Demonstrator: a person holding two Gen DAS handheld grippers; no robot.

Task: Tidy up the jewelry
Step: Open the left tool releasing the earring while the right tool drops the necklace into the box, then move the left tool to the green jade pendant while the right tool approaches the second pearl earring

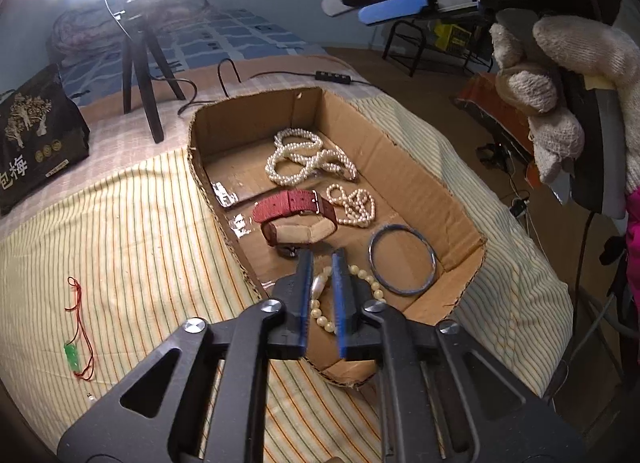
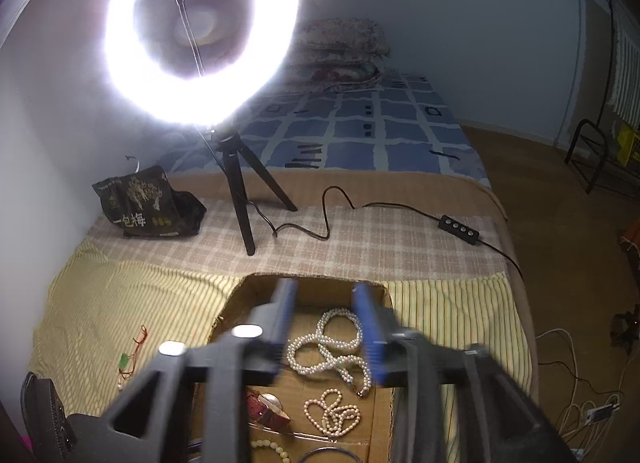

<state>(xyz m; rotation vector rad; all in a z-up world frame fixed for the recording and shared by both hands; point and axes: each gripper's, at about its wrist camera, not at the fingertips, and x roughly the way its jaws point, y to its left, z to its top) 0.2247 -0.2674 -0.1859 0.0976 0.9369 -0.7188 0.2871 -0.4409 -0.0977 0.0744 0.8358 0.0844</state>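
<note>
A shallow cardboard box lies on the striped cloth. It holds a white pearl necklace, a smaller pearl strand, a red watch, a blue-grey bangle and a cream bead bracelet. My left gripper hovers over the bead bracelet at the box's near end, jaws slightly apart, holding nothing. A green pendant on a red cord lies on the cloth to the left. My right gripper is open and empty above the box, over the pearl necklace; it also shows in the left wrist view.
A ring light on a tripod stands behind the box, its cable and switch trailing right. A black printed bag sits at the back left. The bed edge drops off to the floor at the right.
</note>
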